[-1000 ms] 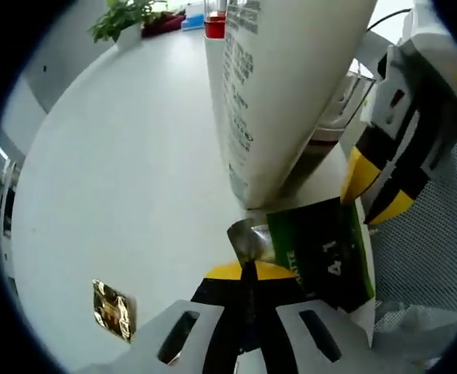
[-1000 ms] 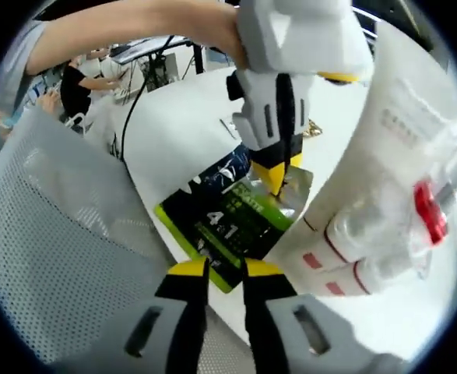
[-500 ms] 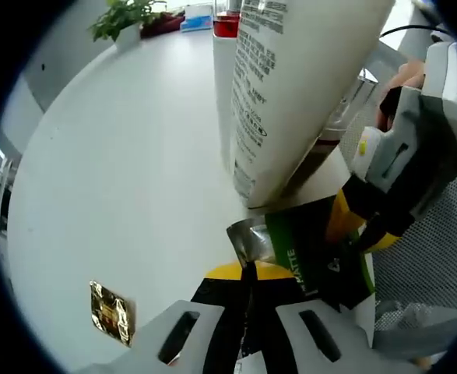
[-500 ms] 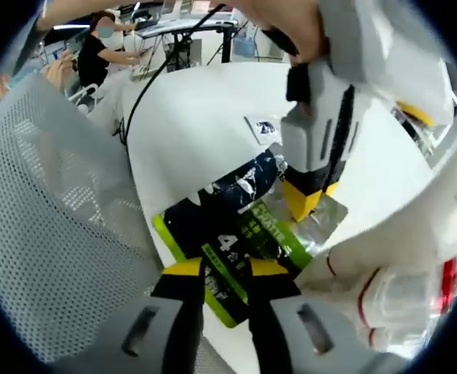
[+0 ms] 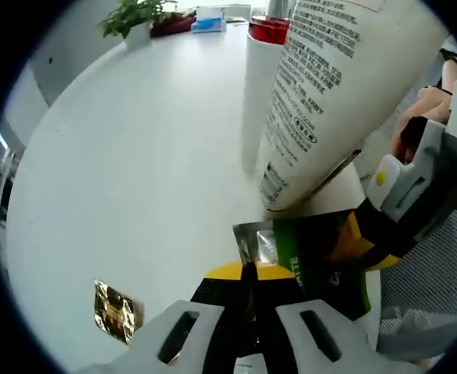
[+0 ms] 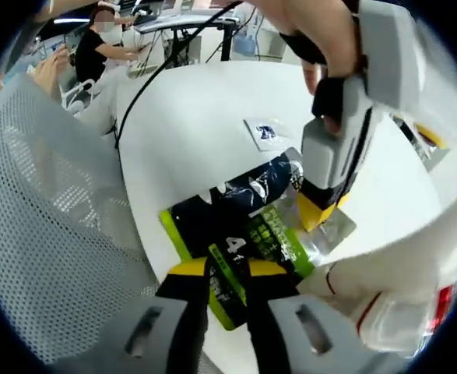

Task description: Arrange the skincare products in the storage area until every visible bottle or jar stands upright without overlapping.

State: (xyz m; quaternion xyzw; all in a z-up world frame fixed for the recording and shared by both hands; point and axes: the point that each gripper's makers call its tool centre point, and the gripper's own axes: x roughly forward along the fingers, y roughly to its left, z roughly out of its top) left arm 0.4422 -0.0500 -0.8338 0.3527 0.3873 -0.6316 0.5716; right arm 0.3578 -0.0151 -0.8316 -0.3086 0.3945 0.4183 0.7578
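Pinching the flat green and black foil packet [image 5: 314, 253] from both ends: left gripper [image 5: 247, 274] clamped on its silver edge, right gripper [image 6: 228, 269] on its green edge. Tall white tube [image 5: 333, 93] just beside. Small gold wrapper [image 5: 115, 310] on wide bare white table [image 5: 119, 171]. Grey mesh chair [image 6: 49, 234] close by.

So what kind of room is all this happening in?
Probably an office or lab: a big white table, a mesh chair beside it, a potted plant at the far edge, and a seated person beyond.
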